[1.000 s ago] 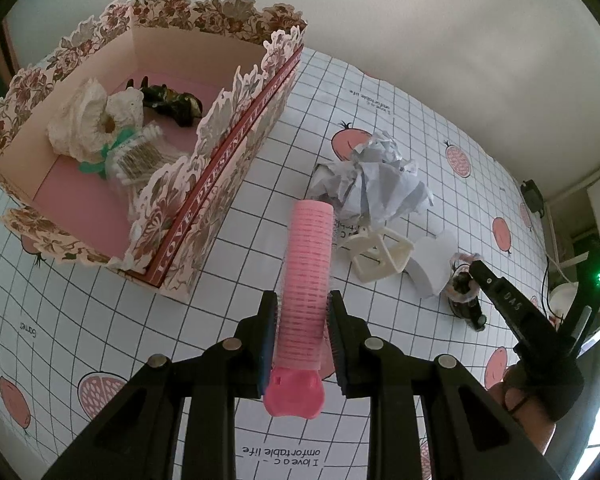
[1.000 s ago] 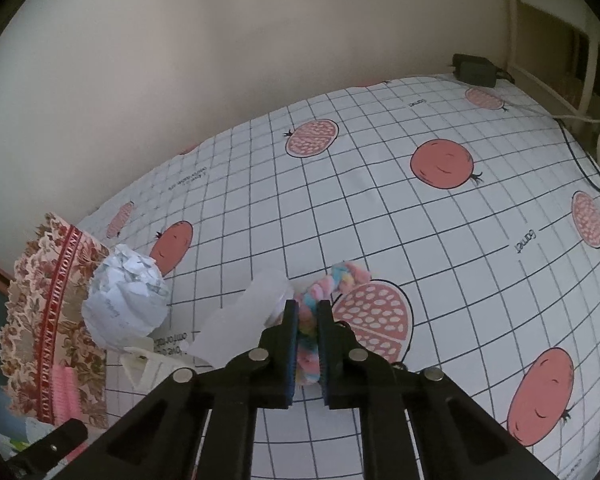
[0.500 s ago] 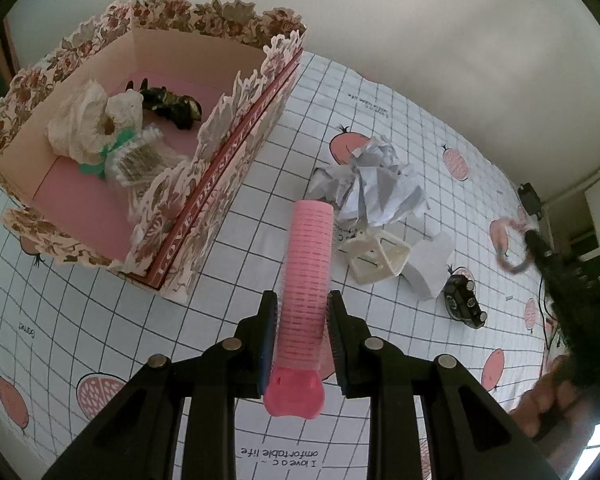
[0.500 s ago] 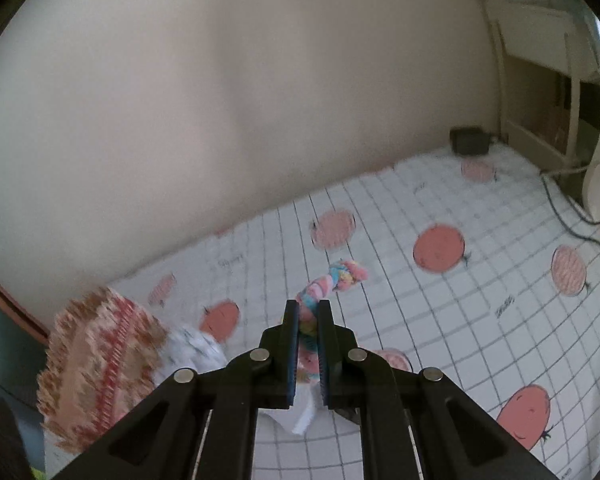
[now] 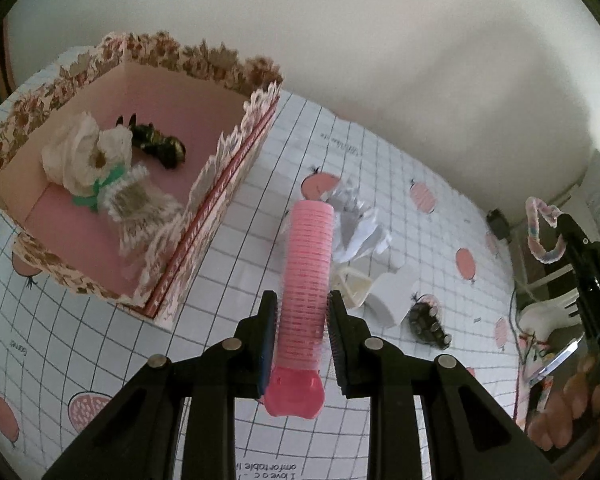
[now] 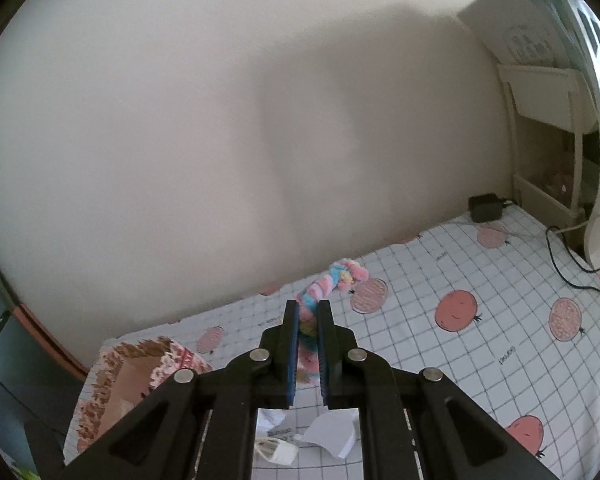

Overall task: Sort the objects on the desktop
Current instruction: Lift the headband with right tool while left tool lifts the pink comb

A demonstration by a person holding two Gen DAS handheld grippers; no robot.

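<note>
**A:** Pink ribbed hair roller (image 5: 305,276) is clamped in the left gripper (image 5: 302,312), pads tight on both sides, cap end toward the camera. Roller is held above the tablecloth (image 5: 80,312).

**B:** Right side?

**A:** Right gripper (image 6: 309,320) is closed on a pastel twisted rope (image 6: 328,284), pink, blue and yellow. It sticks out past the fingertips and is raised well off the table. In the left view the same rope (image 5: 540,236) shows as a loop hanging off the right gripper (image 5: 568,232), with the person's hand (image 5: 568,408) below it.

**B:** Box?

**A:** Floral lace-edged box (image 5: 228,168), pink inside, sits left of the roller. In it: a white fabric flower (image 5: 84,156) with a green ribbon, a frayed burlap piece (image 5: 136,204) touching it, and a dark shiny object (image 5: 158,146) toward the back wall. Can't tell what that one is.

**B:** Loose items on the table?

**A:** Crumpled white paper (image 5: 360,224) just behind the roller, a cream plastic clip (image 5: 352,286) beside it, a white curved piece (image 5: 392,292) touching the clip, and a small dark object (image 5: 426,318) just right of that. A black adapter (image 6: 486,207) sits by the wall at the far corner, with a cable running off it.
</note>
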